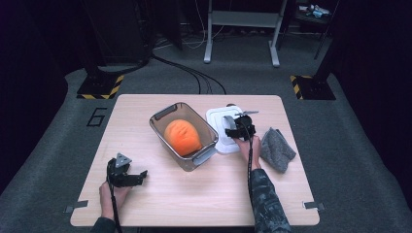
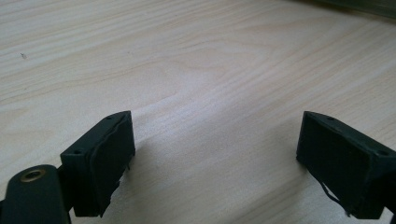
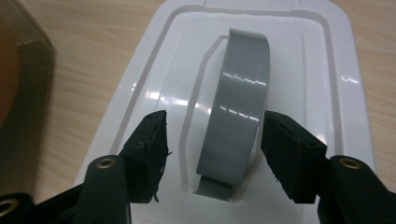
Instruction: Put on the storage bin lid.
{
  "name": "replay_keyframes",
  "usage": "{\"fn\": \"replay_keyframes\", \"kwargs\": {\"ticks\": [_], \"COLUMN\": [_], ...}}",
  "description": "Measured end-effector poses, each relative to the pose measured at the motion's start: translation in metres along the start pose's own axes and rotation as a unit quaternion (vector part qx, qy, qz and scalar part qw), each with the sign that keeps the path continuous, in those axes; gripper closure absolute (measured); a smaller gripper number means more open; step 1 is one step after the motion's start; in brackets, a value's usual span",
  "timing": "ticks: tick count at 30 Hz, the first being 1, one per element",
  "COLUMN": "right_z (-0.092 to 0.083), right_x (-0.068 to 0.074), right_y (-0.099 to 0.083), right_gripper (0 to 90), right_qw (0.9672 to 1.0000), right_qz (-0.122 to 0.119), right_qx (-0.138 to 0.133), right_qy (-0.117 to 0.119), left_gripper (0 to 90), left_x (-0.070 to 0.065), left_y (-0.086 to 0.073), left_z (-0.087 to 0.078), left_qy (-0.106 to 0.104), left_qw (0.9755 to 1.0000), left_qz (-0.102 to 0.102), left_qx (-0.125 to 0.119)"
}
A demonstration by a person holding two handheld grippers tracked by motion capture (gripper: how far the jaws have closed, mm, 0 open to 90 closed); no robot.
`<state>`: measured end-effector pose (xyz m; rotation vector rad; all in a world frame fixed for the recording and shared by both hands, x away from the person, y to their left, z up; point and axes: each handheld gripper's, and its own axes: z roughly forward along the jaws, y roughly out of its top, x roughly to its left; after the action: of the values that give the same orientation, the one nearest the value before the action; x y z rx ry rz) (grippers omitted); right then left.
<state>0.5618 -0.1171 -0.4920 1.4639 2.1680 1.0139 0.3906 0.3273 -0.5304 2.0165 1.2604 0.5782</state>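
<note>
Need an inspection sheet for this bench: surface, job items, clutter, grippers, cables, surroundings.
Surface: light wooden table, bare under the left gripper.
Job's things: white lid flat on the table, grey handle arched up; clear bin beside it holds an orange object.
Clutter: grey cloth right of the lid.
Grippers: left gripper open, idle; right gripper straddles the handle, pads not touching.
Cables: black cables on the floor.
Surroundings: grey carpet, metal frame legs.

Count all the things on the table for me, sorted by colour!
Orange: 1, the ball
Clear: 1, the box
White: 1, the lid
Grey: 1, the cloth
Black: 2, the left gripper and right gripper
Total: 6
</note>
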Motion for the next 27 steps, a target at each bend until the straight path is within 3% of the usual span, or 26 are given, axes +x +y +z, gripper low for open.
{"fn": "replay_keyframes", "kwargs": {"ticks": [13, 18, 20, 27], "right_z": [0.009, 0.01, 0.011, 0.012], "right_x": [-0.003, -0.003, -0.005, -0.006], "right_y": [0.003, 0.003, 0.005, 0.007], "right_gripper": [54.9, 55.2, 58.9, 63.7], "right_qw": [0.9999, 0.9999, 0.9998, 0.9998], "right_qz": [0.006, 0.007, 0.018, 0.018], "right_qx": [-0.002, -0.006, -0.005, -0.002], "right_qy": [-0.012, -0.013, -0.001, 0.006], "left_gripper": [11.1, 11.1, 11.2, 11.2], "left_x": [0.0, 0.0, 0.0, 0.0], "left_y": [0.0, 0.0, 0.0, 0.0], "left_z": [0.0, 0.0, 0.0, 0.0], "left_qy": [-0.002, -0.002, -0.001, -0.002], "left_qw": [1.0, 1.0, 1.0, 1.0], "left_qz": [0.0, 0.0, 0.0, 0.0], "left_qx": [0.003, 0.003, 0.001, 0.003]}}
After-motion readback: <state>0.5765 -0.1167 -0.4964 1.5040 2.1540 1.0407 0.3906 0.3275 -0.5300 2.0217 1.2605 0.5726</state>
